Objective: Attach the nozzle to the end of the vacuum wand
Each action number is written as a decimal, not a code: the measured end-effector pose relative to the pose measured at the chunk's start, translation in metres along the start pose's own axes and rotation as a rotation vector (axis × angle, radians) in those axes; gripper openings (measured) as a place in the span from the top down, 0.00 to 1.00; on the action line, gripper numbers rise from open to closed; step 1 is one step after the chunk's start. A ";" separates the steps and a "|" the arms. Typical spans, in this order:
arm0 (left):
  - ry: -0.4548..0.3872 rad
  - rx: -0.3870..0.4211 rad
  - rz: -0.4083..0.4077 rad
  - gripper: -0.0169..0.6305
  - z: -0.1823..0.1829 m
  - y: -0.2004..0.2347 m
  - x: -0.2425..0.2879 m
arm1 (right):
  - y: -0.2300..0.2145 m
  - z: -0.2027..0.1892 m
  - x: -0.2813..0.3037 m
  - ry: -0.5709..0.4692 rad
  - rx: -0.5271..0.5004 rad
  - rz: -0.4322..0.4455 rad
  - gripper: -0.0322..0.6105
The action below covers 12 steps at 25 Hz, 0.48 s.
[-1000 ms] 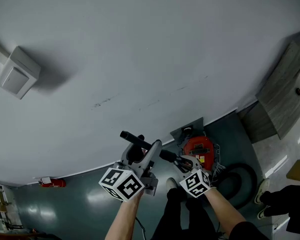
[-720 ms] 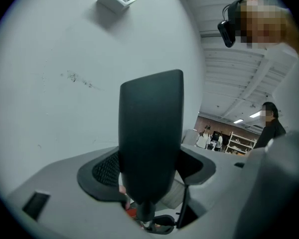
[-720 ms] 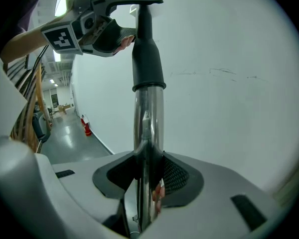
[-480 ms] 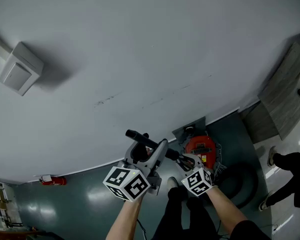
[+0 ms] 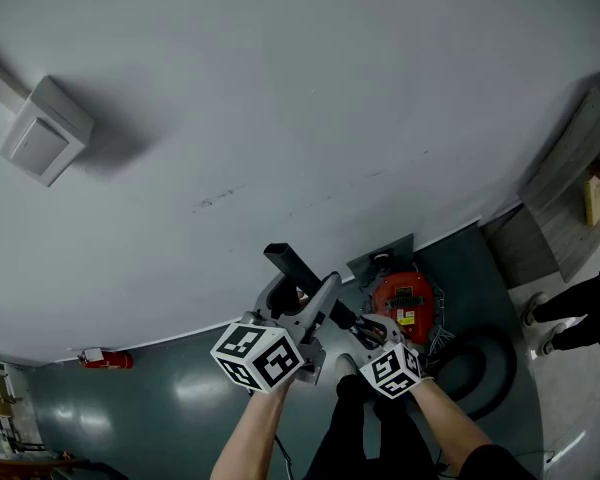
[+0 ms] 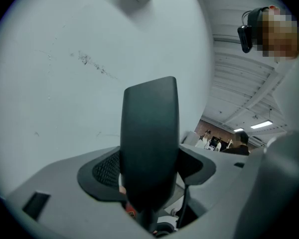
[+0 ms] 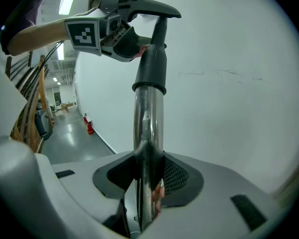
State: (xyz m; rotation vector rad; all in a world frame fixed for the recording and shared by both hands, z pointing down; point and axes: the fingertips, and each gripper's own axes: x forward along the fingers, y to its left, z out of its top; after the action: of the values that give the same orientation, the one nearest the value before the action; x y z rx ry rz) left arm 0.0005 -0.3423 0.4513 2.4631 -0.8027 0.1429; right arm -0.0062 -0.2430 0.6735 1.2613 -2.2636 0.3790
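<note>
In the head view a black nozzle point(image 5: 288, 262) slants up to the left in front of the white wall. My left gripper point(image 5: 318, 296) is shut on it, and in the left gripper view the nozzle point(image 6: 149, 138) fills the gap between the jaws of that gripper point(image 6: 150, 185). My right gripper point(image 5: 366, 326) is shut on the chrome wand point(image 7: 148, 128), which runs up between the jaws of this gripper point(image 7: 148, 176). In the right gripper view the nozzle's black collar point(image 7: 151, 71) sits over the wand's top end, with the left gripper point(image 7: 123, 28) clamped just above it.
A red vacuum body point(image 5: 404, 303) stands on the floor by the wall, with a black hose point(image 5: 486, 360) coiled to its right. A white box point(image 5: 42, 132) is mounted on the wall. A red extinguisher point(image 5: 106, 362) lies far left. A person's legs point(image 5: 578, 313) are at the right edge.
Both grippers keep their holds, and the nozzle's free end sits slightly higher and further right in the head view. The person at the right edge has walked upward along it.
</note>
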 end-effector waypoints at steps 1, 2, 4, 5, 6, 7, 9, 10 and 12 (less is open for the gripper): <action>-0.004 -0.004 0.000 0.47 0.000 0.001 -0.001 | 0.000 0.001 0.001 -0.001 0.000 0.002 0.72; -0.009 -0.011 0.001 0.47 0.000 0.002 -0.003 | 0.000 0.001 0.001 -0.002 0.002 0.005 0.72; -0.014 -0.027 0.002 0.47 -0.001 0.005 -0.006 | 0.002 0.001 0.001 0.000 0.013 0.005 0.72; -0.015 -0.033 0.003 0.47 -0.002 0.006 -0.008 | 0.003 0.000 0.001 0.002 0.018 0.004 0.72; -0.017 -0.036 0.005 0.47 -0.002 0.007 -0.010 | 0.004 0.000 0.001 0.004 0.023 0.003 0.72; -0.020 -0.038 0.007 0.47 -0.003 0.008 -0.012 | 0.004 0.000 0.002 0.005 0.028 0.000 0.72; -0.030 -0.042 0.010 0.47 -0.004 0.009 -0.018 | 0.001 0.000 0.004 0.008 0.036 -0.008 0.72; -0.035 -0.044 0.011 0.47 -0.005 0.009 -0.021 | 0.000 0.000 0.004 0.010 0.033 -0.007 0.72; -0.039 -0.048 0.013 0.47 -0.006 0.011 -0.025 | 0.000 0.001 0.004 0.012 0.018 0.002 0.72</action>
State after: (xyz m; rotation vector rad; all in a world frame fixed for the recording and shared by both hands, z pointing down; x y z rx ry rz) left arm -0.0261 -0.3338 0.4554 2.4230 -0.8291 0.0797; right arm -0.0080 -0.2469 0.6752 1.2624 -2.2564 0.4072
